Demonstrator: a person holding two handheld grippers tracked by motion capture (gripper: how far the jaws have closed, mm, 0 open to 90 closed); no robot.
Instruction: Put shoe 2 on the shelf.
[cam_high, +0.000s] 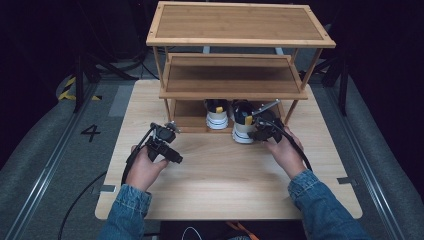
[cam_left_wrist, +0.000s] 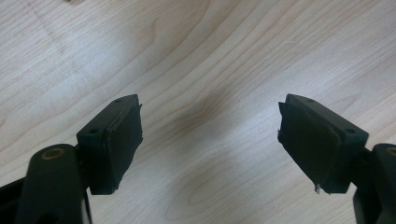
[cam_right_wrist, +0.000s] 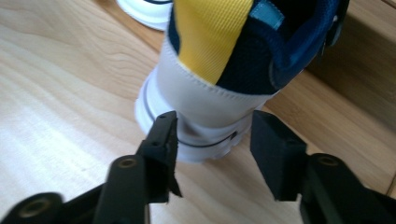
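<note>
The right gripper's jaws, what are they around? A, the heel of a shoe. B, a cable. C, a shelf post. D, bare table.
A: in the right gripper view the right gripper has its jaws either side of the white heel of the shoe, not visibly pressing.

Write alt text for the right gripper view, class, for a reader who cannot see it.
The heel of a white, navy and yellow sneaker stands between the two black jaws of the right tool, which flank it near the sole without clearly pressing. It rests on the light wooden table, beside the rack's bottom shelf; a second white sneaker peeks in above.
</note>
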